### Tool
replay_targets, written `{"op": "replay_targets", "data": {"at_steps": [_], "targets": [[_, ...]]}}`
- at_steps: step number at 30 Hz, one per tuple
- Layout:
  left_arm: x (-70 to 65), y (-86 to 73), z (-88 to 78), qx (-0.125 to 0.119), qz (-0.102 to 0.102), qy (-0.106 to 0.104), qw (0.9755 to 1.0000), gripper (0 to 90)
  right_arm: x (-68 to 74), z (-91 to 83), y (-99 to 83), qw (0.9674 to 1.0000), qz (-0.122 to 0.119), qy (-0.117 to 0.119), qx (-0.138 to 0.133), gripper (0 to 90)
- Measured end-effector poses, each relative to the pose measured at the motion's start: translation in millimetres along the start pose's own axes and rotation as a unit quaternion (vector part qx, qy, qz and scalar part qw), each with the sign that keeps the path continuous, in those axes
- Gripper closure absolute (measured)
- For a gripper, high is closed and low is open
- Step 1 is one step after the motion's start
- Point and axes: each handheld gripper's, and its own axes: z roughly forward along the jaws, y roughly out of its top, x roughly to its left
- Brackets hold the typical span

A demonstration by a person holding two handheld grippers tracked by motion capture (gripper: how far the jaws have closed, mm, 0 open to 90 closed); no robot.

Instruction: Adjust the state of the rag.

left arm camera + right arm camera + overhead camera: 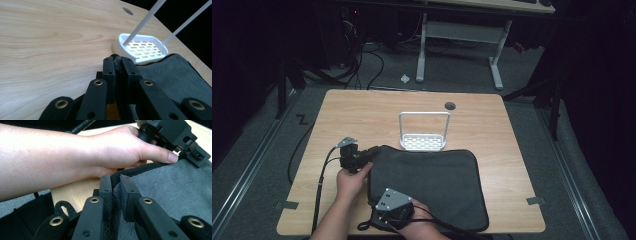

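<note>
High view: both claws (shut) pinch mat (pixel 432 180).

Quick count of what's on the table (pixel 362 107): one dark grey mat (pixel 432 185) (soft, towel-like), one white rack (pixel 423 142) with a slotted base and a tall wire loop handle, and two black grippers, the left gripper (pixel 371 151) and the right gripper (pixel 373 216), one in each hand. That makes two hands, plus one round hole (pixel 450 105) in the tabletop at the far edge.
</note>
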Motion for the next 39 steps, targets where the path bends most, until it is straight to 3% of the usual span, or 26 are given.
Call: {"op": "replay_targets", "data": {"at_steps": [10,16,20,25,30,34,39], "targets": [[24.3,8.8,-63.1,0.001,0.008,0.061,0.9981,82.6,32.7,32.8,33.4,0.9986,-0.029,0.040,-0.018,81.3],[30.7,15.9,-83.6,0.001,0.002,0.074,0.9972,82.6,46.6,44.4,48.7,0.9971,-0.045,0.055,-0.026,81.3],[26.2,16.2,-78.2,0.001,-0.007,0.074,0.9972,82.5,42.9,39.4,48.9,0.9974,-0.043,0.050,-0.031,81.2],[11.7,13.9,-56.8,-0.001,-0.014,0.069,0.9975,82.4,27.1,17.6,38.1,0.9985,-0.029,0.025,-0.039,81.1],[-12.2,15.2,-33.6,-0.001,0.010,0.071,0.9975,82.3,10.0,-10.6,22.4,0.9989,-0.017,0.000,-0.044,81.2],[-28.7,16.7,-16.2,-0.007,0.011,0.068,0.9976,82.2,-1.5,-27.8,8.6,0.9987,-0.008,-0.018,-0.048,81.2],[-51.0,16.3,2.7,-0.002,0.029,0.063,0.9976,82.2,-11.6,-43.9,-9.3,0.9981,0.006,-0.031,-0.052,81.1]]}}
